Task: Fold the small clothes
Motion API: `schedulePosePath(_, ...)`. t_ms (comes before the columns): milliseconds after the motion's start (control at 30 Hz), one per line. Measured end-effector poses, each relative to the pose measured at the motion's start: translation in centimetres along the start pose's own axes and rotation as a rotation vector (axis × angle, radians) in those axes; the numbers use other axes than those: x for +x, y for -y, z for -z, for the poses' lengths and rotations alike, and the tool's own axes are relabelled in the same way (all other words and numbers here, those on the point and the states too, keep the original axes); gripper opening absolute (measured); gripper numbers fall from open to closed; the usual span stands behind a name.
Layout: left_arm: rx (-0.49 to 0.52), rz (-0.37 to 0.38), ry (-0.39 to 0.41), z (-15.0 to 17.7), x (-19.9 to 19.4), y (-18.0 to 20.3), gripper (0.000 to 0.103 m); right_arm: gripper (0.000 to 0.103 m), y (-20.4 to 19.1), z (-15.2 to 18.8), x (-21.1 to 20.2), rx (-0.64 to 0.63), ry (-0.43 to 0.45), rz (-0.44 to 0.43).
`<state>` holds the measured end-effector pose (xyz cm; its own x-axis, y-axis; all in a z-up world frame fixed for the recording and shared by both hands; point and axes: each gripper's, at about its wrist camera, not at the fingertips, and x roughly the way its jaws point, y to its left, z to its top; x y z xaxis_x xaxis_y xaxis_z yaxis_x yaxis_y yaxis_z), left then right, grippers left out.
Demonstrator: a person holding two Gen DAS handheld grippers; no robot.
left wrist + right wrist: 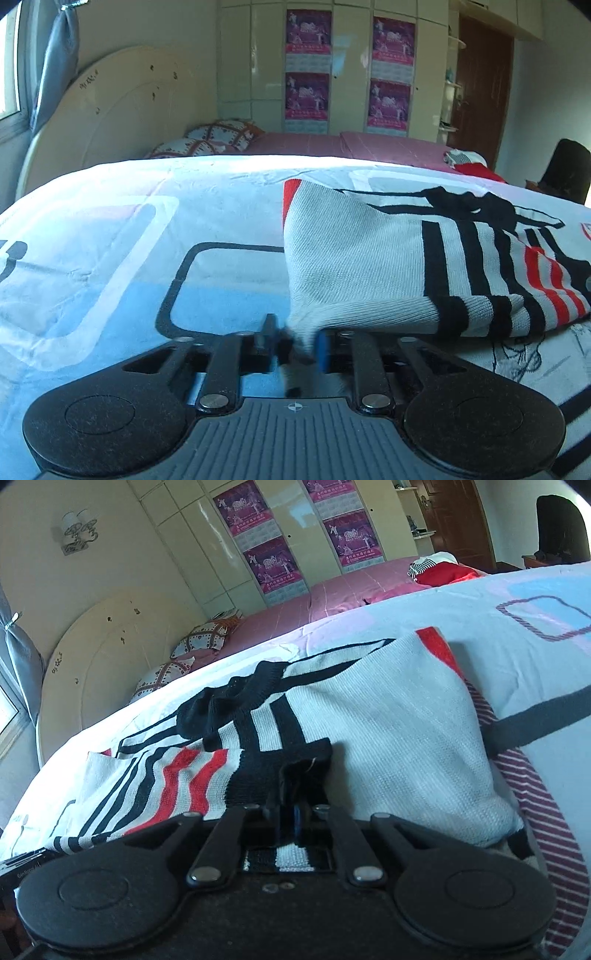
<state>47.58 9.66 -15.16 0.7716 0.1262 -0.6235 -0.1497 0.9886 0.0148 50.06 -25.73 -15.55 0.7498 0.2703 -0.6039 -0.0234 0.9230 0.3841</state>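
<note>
A knitted sweater [369, 258], white with black and red stripes, lies folded on the pale printed bed cover [110, 240]. My left gripper [295, 338] is at its near left white corner. The corner sits between the jaws against the blue pad, with a gap to the other finger, so the gripper is open. In the right wrist view the sweater [388, 738] fills the middle. My right gripper [287, 818] is nearly closed on a bunched black hem [295, 768] at the near edge.
A maroon-striped garment [535, 812] lies under the sweater's right side. A pile of red and striped clothes [443, 572] sits on the pink sheet [314, 144] farther back. Pillows [218, 136] rest by the round headboard [110, 110]. A dark chair [565, 166] stands at the right.
</note>
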Motion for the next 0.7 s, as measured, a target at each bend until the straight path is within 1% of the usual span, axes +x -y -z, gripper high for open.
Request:
schedulePosePath(33,-0.007,-0.008,0.007,-0.2,-0.5,-0.8,0.072,0.031,0.2,-0.4,-0.4,0.003,0.001,-0.008)
schedulePosePath(67,-0.037,0.006,0.029,-0.2,-1.4,-1.9,0.083,0.039,0.5,-0.7,-1.0,0.008,0.012,-0.022)
schedulePosePath(100,-0.083,0.052,0.065,-0.2,-2.2,-3.4,0.087,0.049,0.8,-1.1,-1.5,0.015,0.026,-0.038)
schedulePosePath(133,-0.129,0.090,0.082,-0.5,-2.5,-4.8,0.087,0.048,1.2,-1.5,-1.8,0.024,0.038,-0.057)
schedulePosePath(200,-0.190,0.124,0.087,-1.8,-1.6,-6.2,0.087,0.045,1.9,-2.4,-1.7,0.044,0.039,-0.059)
schedulePosePath(267,-0.214,0.149,0.104,-3.6,0.1,-6.3,0.084,0.043,2.5,-3.0,-0.7,0.074,0.026,-0.058)
schedulePosePath(300,-0.220,0.164,0.109,-4.4,1.1,-6.1,0.081,0.042,2.7,-3.1,-0.3,0.080,0.019,-0.054)
schedulePosePath(400,-0.243,0.202,0.095,-6.4,4.0,-5.5,0.080,0.039,3.0,-3.0,0.7,0.094,-0.006,-0.050)
schedulePosePath(467,-0.250,0.234,0.044,-7.1,6.5,-4.9,0.070,0.038,2.9,-2.8,1.0,0.083,-0.015,-0.061)
schedulePosePath(533,-0.250,0.260,-0.025,-7.2,9.4,-4.5,0.055,0.029,2.9,-2.7,1.4,0.074,-0.023,-0.067)
schedulePosePath(567,-0.267,0.272,-0.061,-7.2,10.8,-4.5,0.054,0.027,2.8,-2.8,1.6,0.067,-0.026,-0.069)
schedulePosePath(600,-0.284,0.288,-0.071,-6.9,11.5,-4.4,0.054,0.020,2.7,-2.9,1.7,0.053,-0.029,-0.064)
schedulePosePath(633,-0.288,0.294,-0.056,-6.9,11.9,-4.3,0.050,0.011,2.4,-3.0,1.9,0.030,-0.034,-0.053)
schedulePosePath(667,-0.275,0.296,-0.057,-7.1,12.1,-4.0,0.039,0.006,2.1,-3.0,2.1,-0.002,-0.037,-0.035)
schedulePosePath(700,-0.262,0.298,-0.059,-7.2,12.2,-3.8,0.007,0.005,1.9,-3.0,2.0,-0.039,-0.030,-0.022)
